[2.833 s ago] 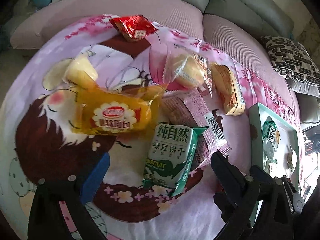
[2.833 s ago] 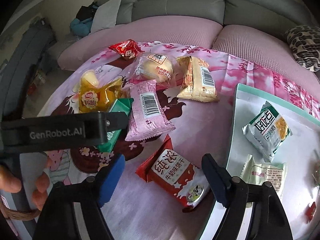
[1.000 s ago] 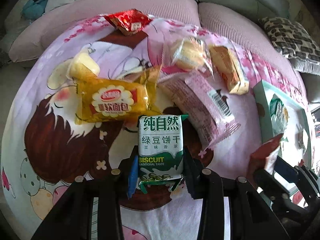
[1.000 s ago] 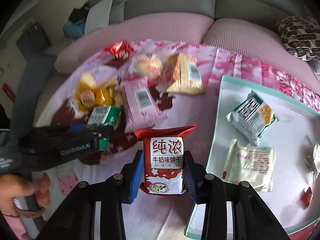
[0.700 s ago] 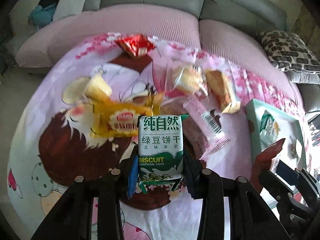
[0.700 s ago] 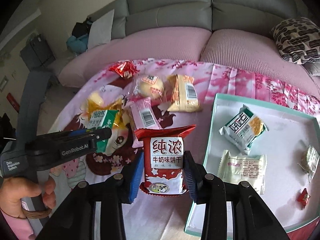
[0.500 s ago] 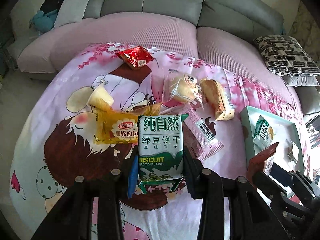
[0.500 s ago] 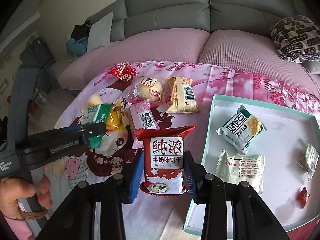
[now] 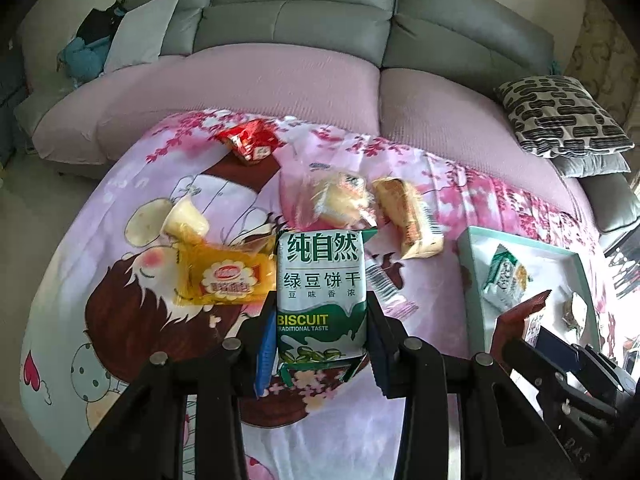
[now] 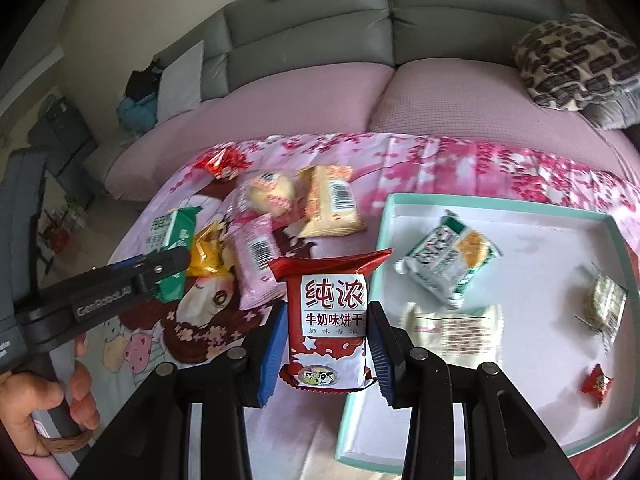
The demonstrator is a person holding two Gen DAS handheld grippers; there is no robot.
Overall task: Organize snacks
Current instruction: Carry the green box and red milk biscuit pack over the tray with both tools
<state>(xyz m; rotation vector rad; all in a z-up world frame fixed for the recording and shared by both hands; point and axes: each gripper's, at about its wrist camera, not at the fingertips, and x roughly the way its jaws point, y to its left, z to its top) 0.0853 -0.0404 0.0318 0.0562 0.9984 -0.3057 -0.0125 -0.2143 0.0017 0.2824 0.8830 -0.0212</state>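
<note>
My left gripper (image 9: pixel 320 344) is shut on a green biscuit pack (image 9: pixel 321 292) and holds it upright above the pink cartoon cloth; the pack also shows in the right wrist view (image 10: pixel 172 236). My right gripper (image 10: pixel 326 348) is shut on a red milk biscuit pack (image 10: pixel 334 316), held upright above the left rim of the white tray with a teal edge (image 10: pixel 384 216). The tray (image 9: pixel 468 264) holds several small snack packs, among them a green-and-orange one (image 10: pixel 448 260).
On the cloth lie a yellow bread pack (image 9: pixel 226 278), a pink pack (image 10: pixel 256 256), a clear bun bag (image 10: pixel 270 194), a tan wafer pack (image 10: pixel 332 200) and a red snack (image 9: pixel 250 142). A grey sofa with pink seat cushions (image 9: pixel 280 80) runs behind.
Both grippers closed on their packs and lifted them off the cloth. Both have since risen and pulled back, and the right one now sits at the tray's left rim.
</note>
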